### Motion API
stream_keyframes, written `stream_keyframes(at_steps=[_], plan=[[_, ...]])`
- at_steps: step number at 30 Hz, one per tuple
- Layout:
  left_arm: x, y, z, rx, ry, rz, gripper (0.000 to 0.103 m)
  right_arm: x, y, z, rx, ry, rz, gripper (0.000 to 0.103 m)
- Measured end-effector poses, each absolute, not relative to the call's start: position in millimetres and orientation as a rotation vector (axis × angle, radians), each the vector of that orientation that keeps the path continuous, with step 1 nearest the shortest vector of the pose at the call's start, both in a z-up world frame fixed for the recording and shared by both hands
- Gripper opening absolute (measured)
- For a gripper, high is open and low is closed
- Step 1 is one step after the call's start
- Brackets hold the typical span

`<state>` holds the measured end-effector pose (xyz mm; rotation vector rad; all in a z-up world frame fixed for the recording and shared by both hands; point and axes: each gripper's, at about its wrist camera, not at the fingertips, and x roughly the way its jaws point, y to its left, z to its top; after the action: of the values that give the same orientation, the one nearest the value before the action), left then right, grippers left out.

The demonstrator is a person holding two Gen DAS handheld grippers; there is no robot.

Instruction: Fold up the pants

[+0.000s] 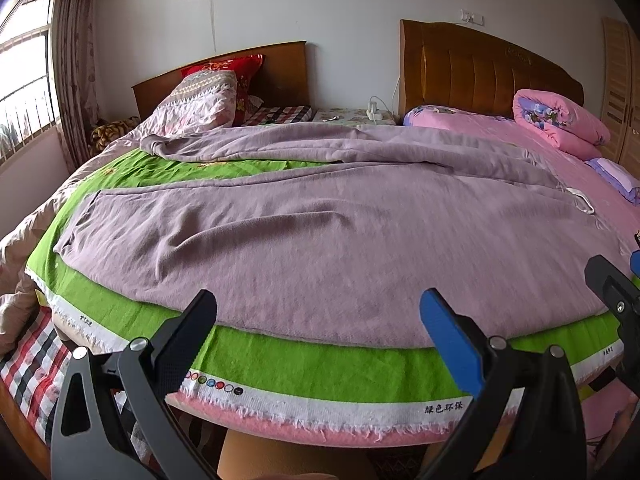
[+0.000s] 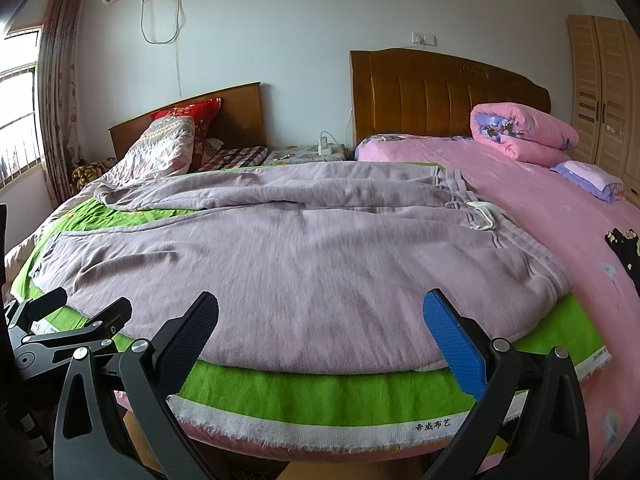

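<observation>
Mauve sweatpants (image 1: 320, 232) (image 2: 304, 248) lie spread across a green cloth (image 1: 312, 360) (image 2: 320, 392) on the bed, waistband with its white drawstring (image 1: 582, 202) (image 2: 484, 214) to the right, legs running left. The far leg (image 1: 256, 146) lies rumpled behind the near one. My left gripper (image 1: 320, 312) hovers open just short of the pants' near edge, nothing between its fingers. My right gripper (image 2: 322, 312) is also open and empty at that near edge, closer to the waist. In each view the other gripper shows at the side (image 1: 612, 280) (image 2: 68, 312).
The green cloth has a frayed white selvedge (image 1: 340, 400) over a pink sheet (image 2: 560, 208). A rolled pink quilt (image 2: 524, 130) and pillows (image 1: 208, 100) lie by two wooden headboards (image 1: 480, 68). A wardrobe (image 2: 604, 92) stands right, a window (image 1: 24, 80) left.
</observation>
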<state>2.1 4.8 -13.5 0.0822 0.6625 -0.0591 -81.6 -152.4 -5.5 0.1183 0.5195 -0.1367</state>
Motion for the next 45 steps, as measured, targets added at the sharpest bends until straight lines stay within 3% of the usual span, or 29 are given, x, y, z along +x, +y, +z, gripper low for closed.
stream_keyframes(at_steps=[45], plan=[[2, 8, -19, 0.076, 0.68, -0.06, 0.102, -80, -153, -16, 0.134, 0.556, -0.134, 0.099]])
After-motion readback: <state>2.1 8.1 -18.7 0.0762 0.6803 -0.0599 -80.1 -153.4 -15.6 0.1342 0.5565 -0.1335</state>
